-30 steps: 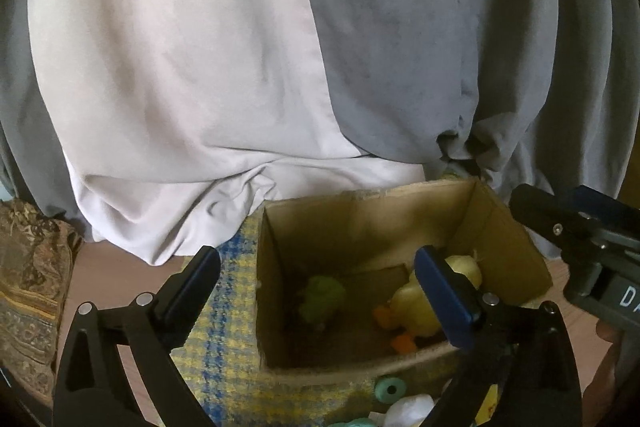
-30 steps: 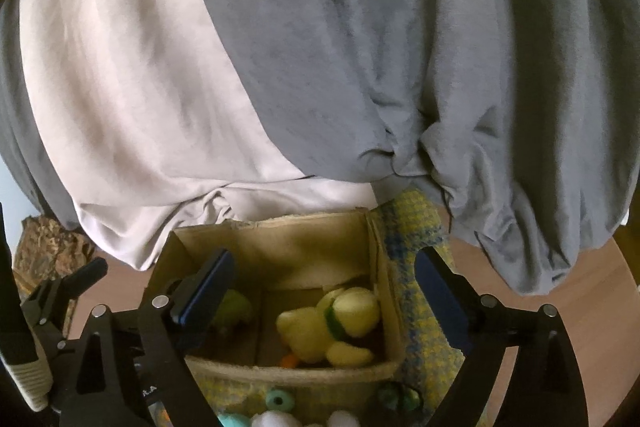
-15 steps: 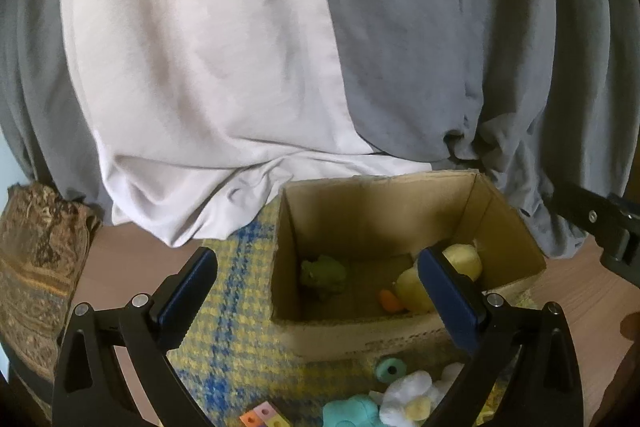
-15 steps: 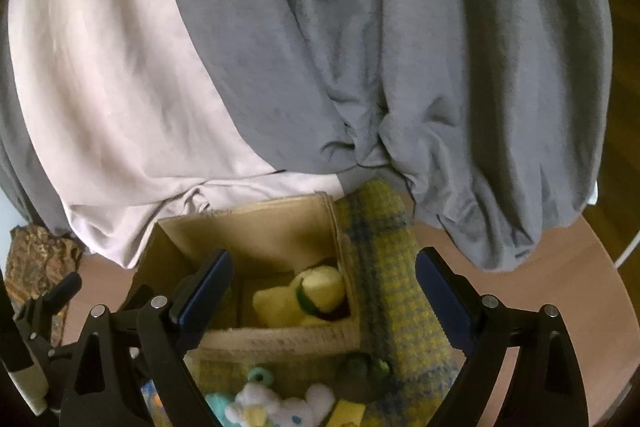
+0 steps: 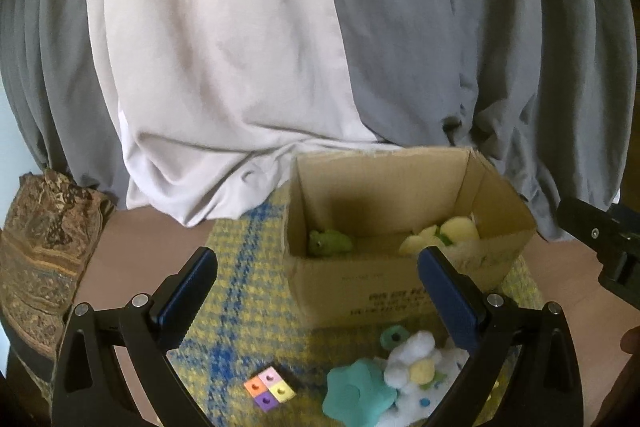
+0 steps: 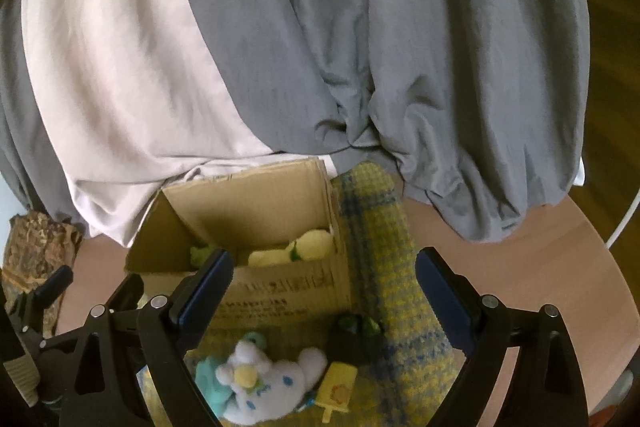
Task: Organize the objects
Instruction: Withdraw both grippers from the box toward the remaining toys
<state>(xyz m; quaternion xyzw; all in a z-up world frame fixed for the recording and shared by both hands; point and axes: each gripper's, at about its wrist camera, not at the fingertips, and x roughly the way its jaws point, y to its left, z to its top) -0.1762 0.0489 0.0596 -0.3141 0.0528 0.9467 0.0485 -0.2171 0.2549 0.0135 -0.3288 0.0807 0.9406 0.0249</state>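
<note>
An open cardboard box [image 5: 360,279] [image 6: 280,287] stands on a yellow and blue checked cloth [image 5: 240,291]. Inside it lie a green frog toy [image 5: 330,242] and a yellow plush duck [image 5: 440,237] [image 6: 296,247]. In front of the box lie a white plush toy [image 5: 416,367] [image 6: 264,383], a teal flower-shaped toy [image 5: 356,391], a teal ring [image 5: 394,337], a four-coloured cube [image 5: 270,389], a dark green toy [image 6: 356,331] and a yellow ice-lolly toy [image 6: 336,387]. My left gripper [image 5: 318,291] is open and empty, above the cloth. My right gripper [image 6: 324,287] is open and empty, above the toys.
White and grey curtains [image 5: 280,47] hang just behind the box. A patterned brown cushion [image 5: 44,239] lies at the left. The brown round table [image 6: 520,267] extends right of the cloth. The right gripper's body shows at the right edge of the left wrist view [image 5: 600,239].
Both grippers have drawn back and up from the box. More of the cloth and the loose toys in front of the box has come into view. Both stay open.
</note>
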